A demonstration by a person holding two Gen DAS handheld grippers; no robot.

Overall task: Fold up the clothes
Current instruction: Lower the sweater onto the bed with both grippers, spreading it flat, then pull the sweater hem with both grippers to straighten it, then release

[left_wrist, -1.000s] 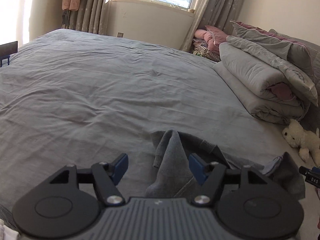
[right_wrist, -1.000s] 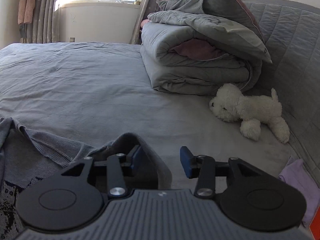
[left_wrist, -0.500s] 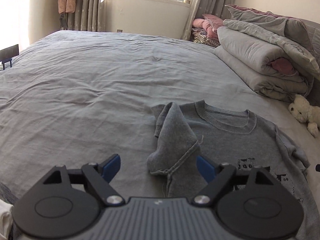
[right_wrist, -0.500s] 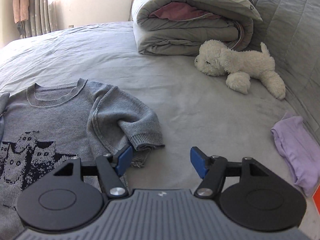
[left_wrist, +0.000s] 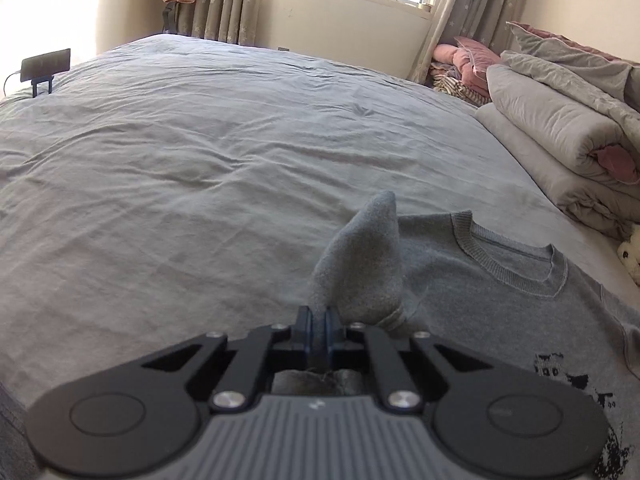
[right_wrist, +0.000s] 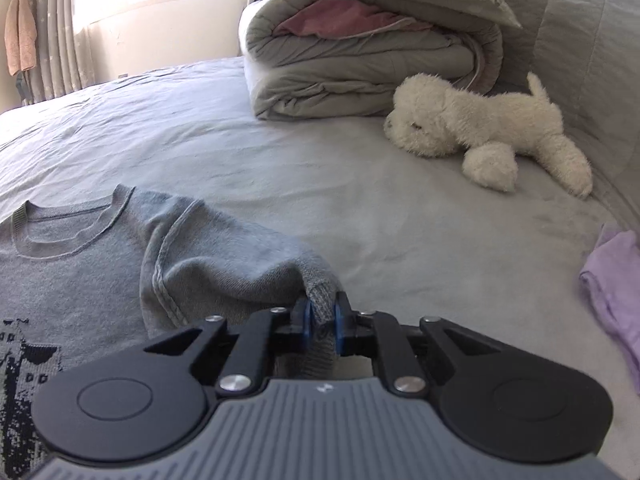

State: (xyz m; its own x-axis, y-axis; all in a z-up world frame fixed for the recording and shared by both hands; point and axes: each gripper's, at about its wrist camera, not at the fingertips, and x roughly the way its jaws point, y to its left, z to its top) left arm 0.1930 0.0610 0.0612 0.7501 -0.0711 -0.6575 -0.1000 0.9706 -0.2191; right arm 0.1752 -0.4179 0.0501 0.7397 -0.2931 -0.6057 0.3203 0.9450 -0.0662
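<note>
A grey sweater (left_wrist: 500, 292) with a ribbed round collar and a dark printed picture lies front-up on the grey bed. In the left wrist view its left sleeve (left_wrist: 364, 264) stands up in a peak, and my left gripper (left_wrist: 319, 326) is shut on that sleeve's end. In the right wrist view the same sweater (right_wrist: 72, 264) lies at the lower left, its right sleeve (right_wrist: 240, 268) bunched toward me. My right gripper (right_wrist: 320, 320) is shut on the ribbed cuff of that sleeve.
A folded grey and pink duvet (right_wrist: 360, 48) lies against the padded headboard, with a white plush dog (right_wrist: 480, 132) in front of it. A lilac garment (right_wrist: 616, 280) sits at the right edge. The wide grey bedsheet (left_wrist: 200, 160) stretches to the window wall.
Both grippers were open around the sleeve ends half a second ago; now each has shut on its sleeve. The left sleeve now stands lifted in a peak.
</note>
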